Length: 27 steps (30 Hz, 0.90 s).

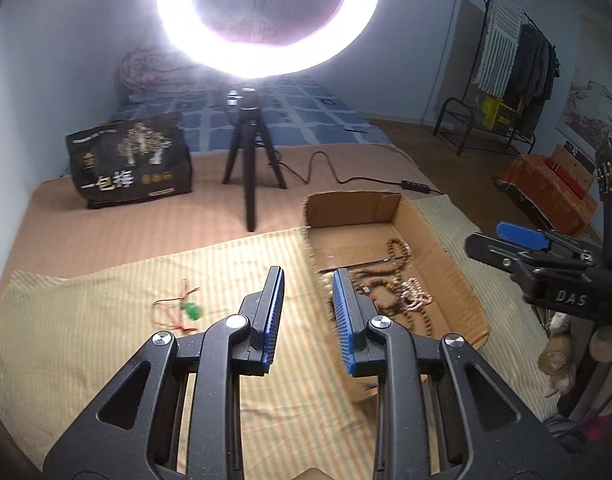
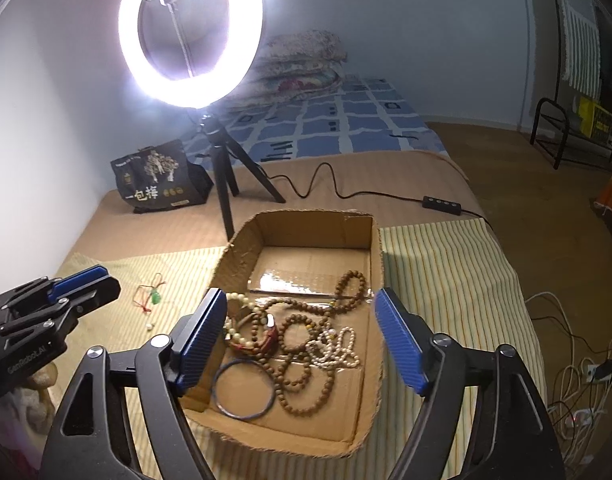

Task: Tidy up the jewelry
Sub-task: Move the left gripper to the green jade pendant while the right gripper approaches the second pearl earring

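With both grippers, the left gripper (image 1: 308, 282) partly open and the right gripper (image 2: 302, 312) wide open, holding nothing, the next grab is probably the green pendant (image 1: 193, 311) on the striped cloth (image 1: 106, 320): pinch its red cord gently, then drop it in the cardboard box (image 2: 376, 248).

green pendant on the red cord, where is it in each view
Left wrist view: the green pendant lies on the striped cloth, lower left, left of the cardboard box.
Right wrist view: the pendant is left of centre, again left of the box.
Shared landmark: the ring light tripod behind the box.
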### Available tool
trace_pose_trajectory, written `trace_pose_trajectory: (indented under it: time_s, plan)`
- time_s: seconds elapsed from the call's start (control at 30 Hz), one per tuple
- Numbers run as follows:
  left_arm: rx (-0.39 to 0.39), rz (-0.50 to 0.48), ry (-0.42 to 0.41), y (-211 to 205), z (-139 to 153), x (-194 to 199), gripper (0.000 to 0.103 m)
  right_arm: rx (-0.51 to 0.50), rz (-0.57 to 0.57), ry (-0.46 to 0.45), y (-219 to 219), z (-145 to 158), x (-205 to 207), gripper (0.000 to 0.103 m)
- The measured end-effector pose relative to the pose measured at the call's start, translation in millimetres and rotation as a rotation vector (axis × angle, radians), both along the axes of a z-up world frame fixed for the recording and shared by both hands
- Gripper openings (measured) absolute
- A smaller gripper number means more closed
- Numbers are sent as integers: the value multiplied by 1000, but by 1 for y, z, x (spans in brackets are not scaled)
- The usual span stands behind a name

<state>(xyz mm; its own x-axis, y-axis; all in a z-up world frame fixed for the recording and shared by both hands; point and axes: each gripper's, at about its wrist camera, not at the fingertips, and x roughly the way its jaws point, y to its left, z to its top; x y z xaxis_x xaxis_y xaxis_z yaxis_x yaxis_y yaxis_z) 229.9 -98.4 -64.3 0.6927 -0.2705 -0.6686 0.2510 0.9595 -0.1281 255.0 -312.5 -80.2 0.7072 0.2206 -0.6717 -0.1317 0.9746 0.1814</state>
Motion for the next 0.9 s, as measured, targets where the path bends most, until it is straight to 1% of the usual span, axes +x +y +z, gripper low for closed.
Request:
trace_pose_trajectory:
  time_s: [0.23, 0.37, 0.5, 0.67, 0.9]
  plan:
    - [26, 64, 8, 52, -6, -12, 24, 10, 55, -13, 25, 7, -13, 77]
    - [37, 112, 26, 86, -15, -13, 24, 19, 93, -12, 43, 6, -16, 77]
    - [38, 143, 39, 110, -21, -13, 24, 28, 135, -5, 64, 2, -20, 77]
    - [22, 152, 58, 131, -31, -10, 24, 33, 193, 5, 96, -5, -23, 77]
    - [-1, 126, 86, 144, -47, 1, 24, 15, 260, 20, 140, -20, -27, 77]
